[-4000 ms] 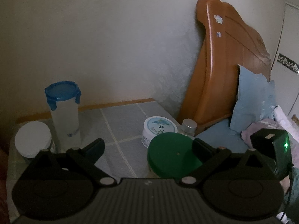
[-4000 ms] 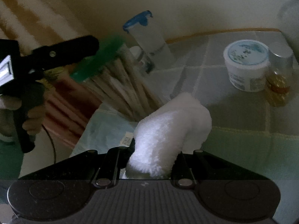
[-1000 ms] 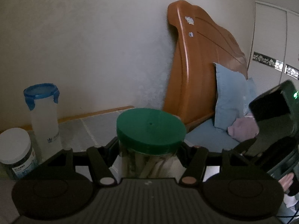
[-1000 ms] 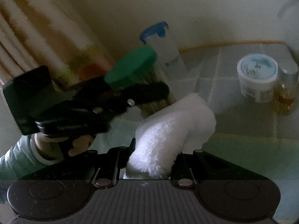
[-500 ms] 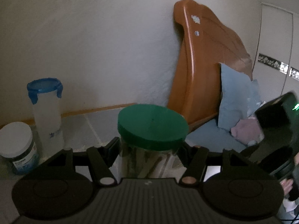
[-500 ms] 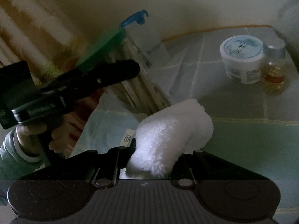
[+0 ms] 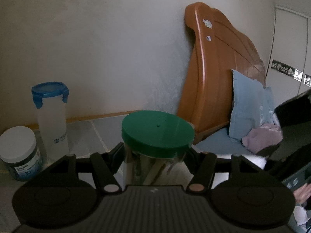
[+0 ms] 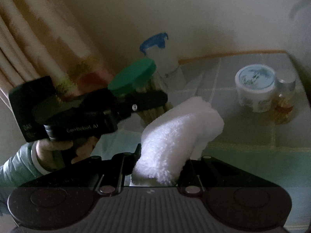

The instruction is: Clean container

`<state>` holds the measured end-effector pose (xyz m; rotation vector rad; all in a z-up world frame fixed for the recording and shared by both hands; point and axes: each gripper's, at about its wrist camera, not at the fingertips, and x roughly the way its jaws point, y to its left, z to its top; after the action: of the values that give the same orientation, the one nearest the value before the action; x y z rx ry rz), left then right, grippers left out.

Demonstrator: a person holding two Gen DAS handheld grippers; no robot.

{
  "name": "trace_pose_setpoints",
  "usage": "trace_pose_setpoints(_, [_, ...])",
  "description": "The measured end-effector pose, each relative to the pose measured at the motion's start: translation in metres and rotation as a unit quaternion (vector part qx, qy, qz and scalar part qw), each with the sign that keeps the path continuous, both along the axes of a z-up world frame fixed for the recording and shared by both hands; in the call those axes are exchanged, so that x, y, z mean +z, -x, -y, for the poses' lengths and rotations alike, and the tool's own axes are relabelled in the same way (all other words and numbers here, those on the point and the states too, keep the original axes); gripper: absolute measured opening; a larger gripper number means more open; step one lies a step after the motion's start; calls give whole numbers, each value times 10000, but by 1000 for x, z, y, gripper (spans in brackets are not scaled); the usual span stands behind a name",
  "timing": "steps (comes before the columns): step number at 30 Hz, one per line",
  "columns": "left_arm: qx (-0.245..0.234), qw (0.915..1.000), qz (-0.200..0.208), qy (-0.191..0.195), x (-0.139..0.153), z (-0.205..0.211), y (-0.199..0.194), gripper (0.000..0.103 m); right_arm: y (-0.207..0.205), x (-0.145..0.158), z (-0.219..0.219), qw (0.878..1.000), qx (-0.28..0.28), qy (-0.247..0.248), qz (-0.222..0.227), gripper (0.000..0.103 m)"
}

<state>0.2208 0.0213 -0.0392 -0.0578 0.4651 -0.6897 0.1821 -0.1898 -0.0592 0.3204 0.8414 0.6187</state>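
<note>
The left tool (image 7: 155,155) clenches the clear green-lidded jar (image 7: 157,136), lifted over the desk (image 8: 243,132). At five o'clock from it, the right tool (image 8: 159,167) grips a white cloth (image 8: 178,136).

jar (image 7: 155,155) between left claw (image 7: 155,151) fingers | bottle (image 7: 51,120) left | tub (image 7: 19,153) farther left

Tiled-pattern tabletop (image 8: 243,134); blue-lidded bottle (image 7: 51,116), white-capped jar (image 7: 19,153), round tub (image 8: 254,87) and small amber bottle (image 8: 284,101) upright.
</note>
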Motion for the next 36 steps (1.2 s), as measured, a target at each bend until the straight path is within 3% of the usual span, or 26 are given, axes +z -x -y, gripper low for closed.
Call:
trace_pose_setpoints(11, [126,9999,-19,87,-1,1,-3,63,-20,-39,-8,9985,-15,-36,-553,20])
trace_pose_setpoints(14, [204,9997,10,134,-2,3,-1,63,-17,-37,-3,9985,-92,-123,-522,20])
trace_pose_setpoints(18, [358,9991,77,226,-6,8,1,73,-9,-27,3,9989,-195,-153,-385,20])
trace_pose_setpoints(23, [425,9988,173,192,-8,14,6,72,0,-19,8,9991,-319,-126,-262,20])
trace_pose_setpoints(25, [409,9989,155,174,-6,14,6,64,4,-18,11,9990,-361,-121,-233,20])
trace_pose_setpoints(31, [326,9993,71,159,15,8,3,62,11,-14,19,9988,-440,-145,-170,20])
trace_pose_setpoints(36, [144,9995,245,139,66,0,9,61,15,-12,21,9987,-469,-181,-83,20])
